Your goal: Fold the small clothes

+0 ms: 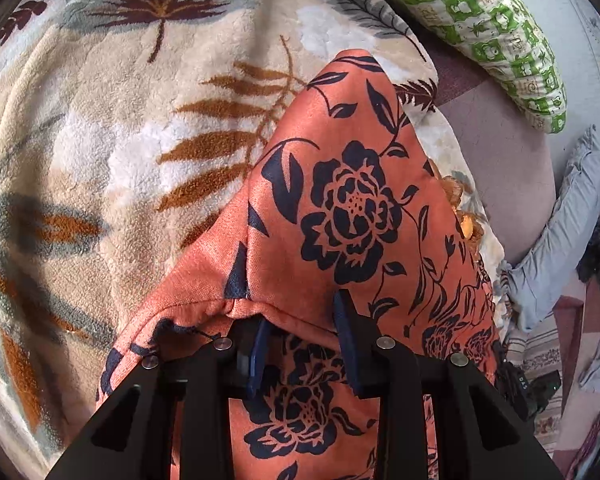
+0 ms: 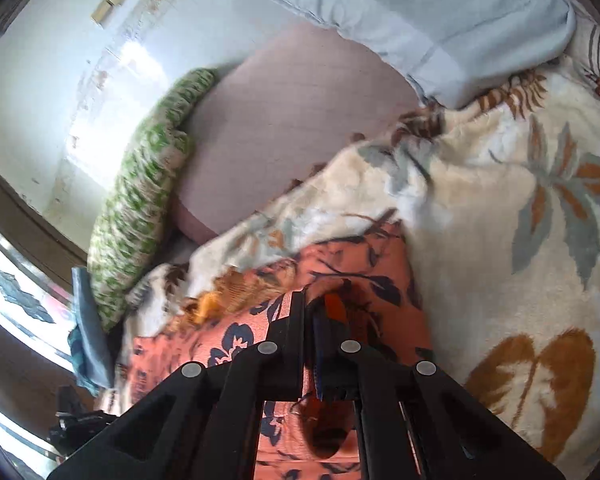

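Black linkages of the left gripper (image 1: 306,322) are filling the foreground, its blue fingers standing apart, one tucked beneath a folded hem and the other lying on top, so the jaws are not closed on anything yet. Between them is spreading the orange floral garment (image 1: 352,208), one piece only, lying on the leaf-patterned fleece blanket (image 1: 112,152) covering the bed. Over in the right wrist view, the right gripper (image 2: 320,312) is pinching closed on a fold of that same orange cloth (image 2: 364,280), the picture blurring somewhat. This fabric is looking thin, light and floppy; I'm judging it will drape and slide rather than hold a crease, so corners and hemmed edges are the places to grab. Counting up: one garment, two grippers, one blanket, one green checked pillow (image 1: 488,28), one pale blue cloth (image 2: 440,20) beyond.
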{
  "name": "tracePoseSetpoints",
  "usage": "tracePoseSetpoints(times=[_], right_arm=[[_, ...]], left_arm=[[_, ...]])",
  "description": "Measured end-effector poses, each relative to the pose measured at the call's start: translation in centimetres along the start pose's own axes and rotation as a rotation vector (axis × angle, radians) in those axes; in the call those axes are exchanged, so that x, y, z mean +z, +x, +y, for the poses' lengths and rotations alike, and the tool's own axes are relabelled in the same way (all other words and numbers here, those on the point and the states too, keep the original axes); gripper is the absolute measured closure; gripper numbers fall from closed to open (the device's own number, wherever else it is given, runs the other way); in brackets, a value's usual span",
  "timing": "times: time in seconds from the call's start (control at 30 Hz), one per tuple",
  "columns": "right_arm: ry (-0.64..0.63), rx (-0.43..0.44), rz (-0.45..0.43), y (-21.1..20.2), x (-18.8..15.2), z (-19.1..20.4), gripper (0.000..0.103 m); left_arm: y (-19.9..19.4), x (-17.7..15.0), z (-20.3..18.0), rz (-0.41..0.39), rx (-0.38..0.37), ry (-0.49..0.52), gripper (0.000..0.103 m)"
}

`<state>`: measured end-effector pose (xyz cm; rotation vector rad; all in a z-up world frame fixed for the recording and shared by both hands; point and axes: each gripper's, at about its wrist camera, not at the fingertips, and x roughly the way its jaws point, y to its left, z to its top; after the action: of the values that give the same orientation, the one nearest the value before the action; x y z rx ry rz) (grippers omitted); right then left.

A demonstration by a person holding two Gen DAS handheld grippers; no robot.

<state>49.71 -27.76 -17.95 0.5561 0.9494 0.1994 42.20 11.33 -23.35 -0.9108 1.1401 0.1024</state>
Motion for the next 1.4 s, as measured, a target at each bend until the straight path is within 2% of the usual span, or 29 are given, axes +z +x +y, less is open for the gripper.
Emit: tracePoseSetpoints(times=[0.07,0.1,0.2,0.23,0.33,0.43,0.53,0.6,0.73,0.77,0.83,1.1,1.3,1.4], right_arm=[[0.003,-0.095,0.085,2.4,-1.0,-1.7,0.1],[-0.003,-0.109,0.102,2.9,-1.6,-2.3,0.101],[-0.014,-0.099,0.05,1.3,-2.1,-1.7,0.09],[-0.025,-0.09,0.041,0.6,-2.2,-1.2,0.09],[-0.086,-0.048,-0.017,-2.0,-3.1,0.1,0.09],[-0.125,-0.069,0.014,-2.2,-4.4,0.4,0.089],[-0.125,-0.151,0.131,0.3,-5.9,-0.8,0.095],[-0.121,-0.139,0.11,0.2,-6.2,-1.1,0.096],[-0.159,-0.187,0.128,-0.3,-6.0,0.2,0.092],[-0.169,-0.193,0.128,-0.7,-6.1,0.6,0.09],[-0.182,-0.198,0.124,-1.9,-6.4,1.0,0.081],[-0.191,-0.162,0.108,-8.4,-8.5,1.5,0.07],[-0.172,-0.13,0.111,-13.7,-11.2,1.1,0.069],[-0.165,-0.105,0.125,-16.7,-13.2,0.2,0.057]], left_arm=[[-0.2,-0.3,-0.8,-0.004,0.037,0.036,0.073],[-0.4,-0.5,-1.3,-0.006,0.049,0.053,0.073],[-1.7,-2.1,-2.6,-0.017,0.042,0.107,0.073],[-2.2,-2.7,-3.2,-0.033,0.049,0.133,0.071],[-2.5,-4.2,-4.6,-0.077,0.128,0.214,0.067],[-1.1,-4.7,-5.1,-0.053,0.189,0.22,0.067],[-0.7,-5.0,-5.2,-0.06,0.201,0.22,0.067],[-0.7,-5.3,-5.5,-0.064,0.216,0.233,0.067],[-1.1,-5.8,-5.4,-0.059,0.23,0.241,0.067],[-1.4,-6.1,-5.4,-0.059,0.231,0.241,0.067],[-1.9,-6.5,-5.2,-0.054,0.232,0.241,0.067],[-5.5,-9.3,-5.4,-0.067,0.229,0.275,0.067],[-11.0,-12.1,-4.3,-0.037,0.193,0.351,0.067],[-14.4,-13.6,-2.3,0.006,0.165,0.403,0.061]])
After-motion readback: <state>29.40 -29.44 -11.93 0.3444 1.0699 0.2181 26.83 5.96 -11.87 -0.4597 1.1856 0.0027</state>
